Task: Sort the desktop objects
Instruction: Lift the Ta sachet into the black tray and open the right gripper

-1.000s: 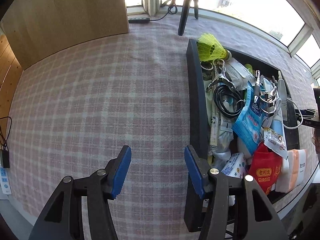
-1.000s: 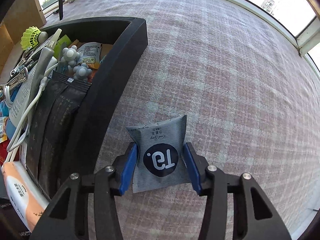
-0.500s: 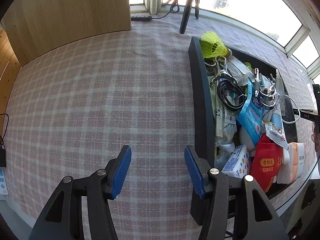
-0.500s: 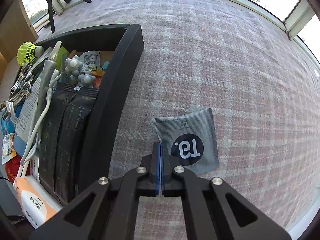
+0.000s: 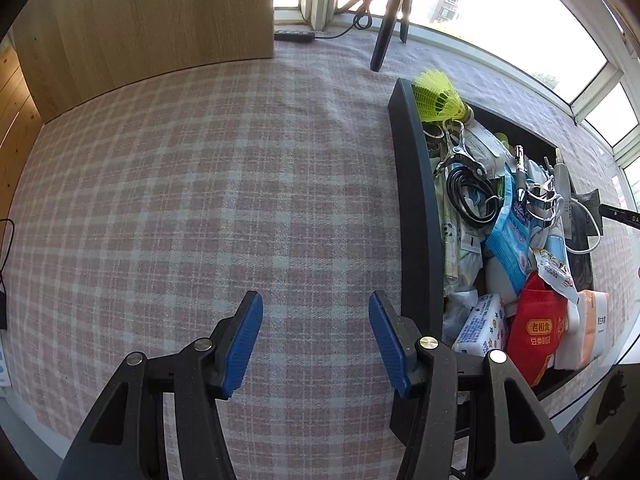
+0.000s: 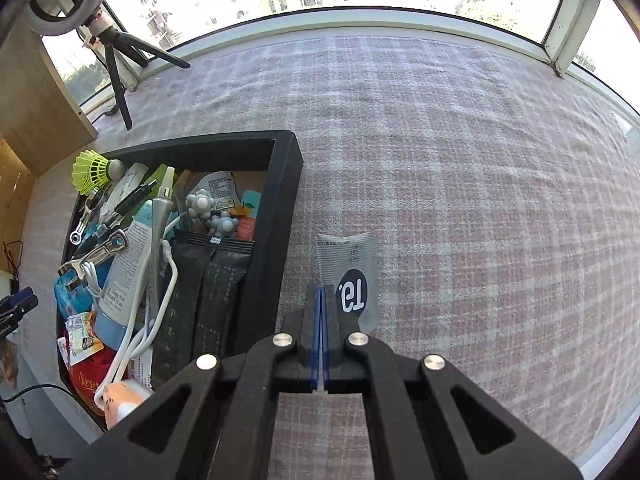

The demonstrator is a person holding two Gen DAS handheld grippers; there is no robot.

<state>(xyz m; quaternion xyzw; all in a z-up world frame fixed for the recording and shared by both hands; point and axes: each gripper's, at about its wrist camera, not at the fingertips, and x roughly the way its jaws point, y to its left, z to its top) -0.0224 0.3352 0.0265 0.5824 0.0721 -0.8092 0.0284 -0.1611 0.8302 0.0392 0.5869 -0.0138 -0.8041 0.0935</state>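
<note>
A grey sachet (image 6: 352, 276) with a black round logo lies flat on the plaid cloth, just right of the black tray (image 6: 280, 220). My right gripper (image 6: 320, 294) hovers over the sachet's left edge, its blue pads pressed together with nothing between them. In the left wrist view the same black tray (image 5: 416, 200) is crammed with packets, cables and tools, with a yellow shuttlecock (image 5: 438, 96) at its far end. My left gripper (image 5: 316, 320) stands open over bare cloth just left of the tray's wall and holds nothing.
A tripod (image 5: 390, 24) stands by the window sill, also seen as a tripod (image 6: 116, 68) in the right wrist view. A wooden panel (image 5: 152, 20) borders the cloth at the far left. The table's edge runs close below the tray's near end.
My right gripper let go of the grey sachet, shut empty and drew back; the sachet now lies on the cloth. The left gripper stayed open and nearly still.
</note>
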